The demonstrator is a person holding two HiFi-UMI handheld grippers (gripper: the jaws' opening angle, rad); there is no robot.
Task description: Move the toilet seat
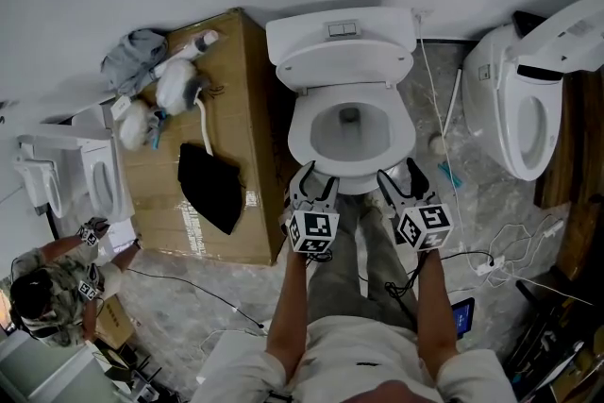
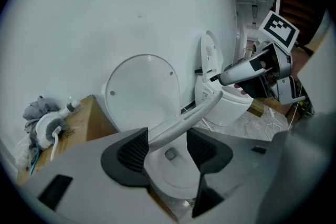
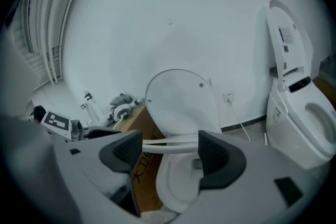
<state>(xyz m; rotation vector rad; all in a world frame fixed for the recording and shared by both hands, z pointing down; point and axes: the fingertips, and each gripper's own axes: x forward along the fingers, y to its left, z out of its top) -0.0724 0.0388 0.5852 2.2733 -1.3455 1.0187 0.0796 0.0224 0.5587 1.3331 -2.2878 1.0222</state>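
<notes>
The toilet seat is gripped at its front edge by both tools and, in the left gripper view, slants up off the bowl instead of lying flat on it. The left gripper has its jaws at a middling width, closed on the seat's rim, which runs between the pads and away towards the right gripper. The right gripper holds the rim as well: in its own view the seat's bar spans the gap from one pad to the other. Behind the seat the lid stands upright against the white wall, so the seat's back edge has only that short arc of room. On the left a cardboard box stands just beside the bowl, its top cluttered with cloths and bottles. To the right there is a strip of bare tiled floor before a second toilet with its lid raised. Cables trail over the floor near the person's right foot. Another person crouches well away at the lower left.
</notes>
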